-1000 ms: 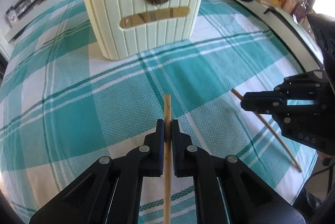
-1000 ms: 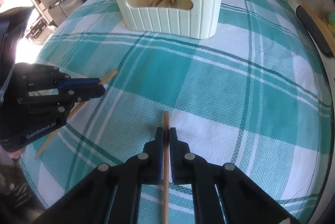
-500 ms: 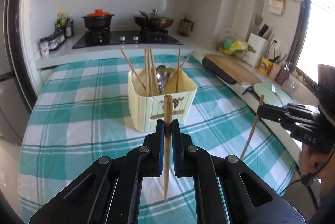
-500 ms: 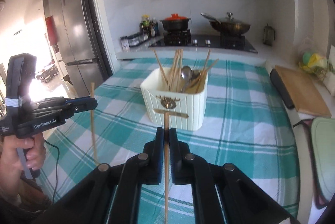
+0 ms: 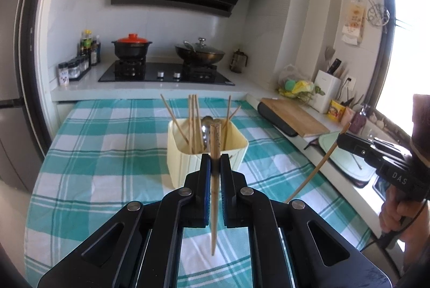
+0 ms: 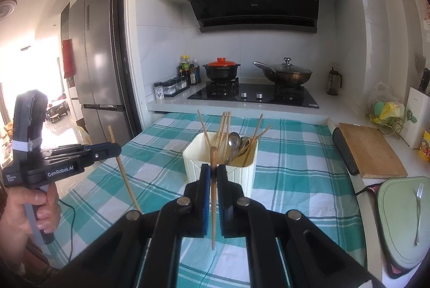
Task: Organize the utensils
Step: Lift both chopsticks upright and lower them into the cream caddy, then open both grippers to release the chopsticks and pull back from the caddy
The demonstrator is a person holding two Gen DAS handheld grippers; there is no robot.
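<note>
Your left gripper (image 5: 215,163) is clamped on 1 wooden chopstick (image 5: 214,180), held nearly upright, its thick end poking above the fingertips and its thin end hanging free over the teal checked tablecloth (image 5: 107,167). Your right gripper (image 6: 214,172) grips a second chopstick (image 6: 213,196) the same way, pinched tight between the blue pads. Both sticks are off the table. Straight ahead of both tools sits the cream utensil holder (image 6: 193,167), upright on the cloth, with several chopsticks and 2 or 3 metal spoons (image 6: 234,140) standing in it. Off to your right on the counter, a fork (image 6: 418,212) lies on a pale green board (image 6: 397,234), well apart from the holder.
</note>
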